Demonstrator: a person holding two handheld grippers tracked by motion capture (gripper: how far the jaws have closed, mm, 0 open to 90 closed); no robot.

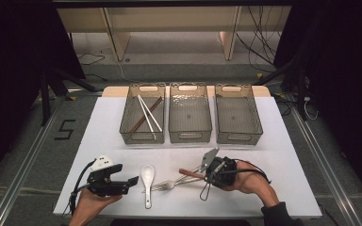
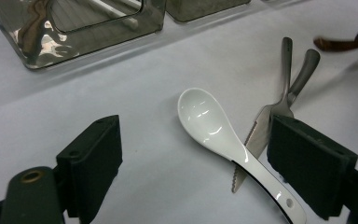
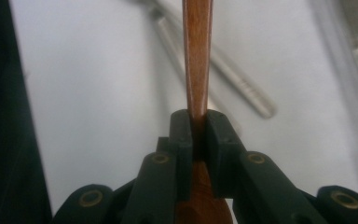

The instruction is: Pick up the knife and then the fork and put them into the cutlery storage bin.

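My right gripper (image 1: 208, 175) (image 3: 198, 127) is shut on a brown wooden utensil handle (image 1: 189, 173) (image 3: 197, 56), holding it just above the white tabletop (image 1: 273, 188) at the front right. Below it lie a metal fork (image 1: 168, 185) (image 2: 303, 74) and a serrated knife (image 2: 260, 136), crossing each other. A white ceramic spoon (image 1: 147, 179) (image 2: 209, 123) rests bowl-up beside them. My left gripper (image 1: 132, 182) (image 2: 193, 140) hovers open at the front left, pointing at the spoon with nothing between its pads.
Three translucent grey bins stand in a row at the back: the left bin (image 1: 125, 128) holds chopsticks (image 1: 147, 113), the middle bin (image 1: 190, 135) and the right bin (image 1: 239, 137) look bare. The tabletop's front edge runs just below both hands.
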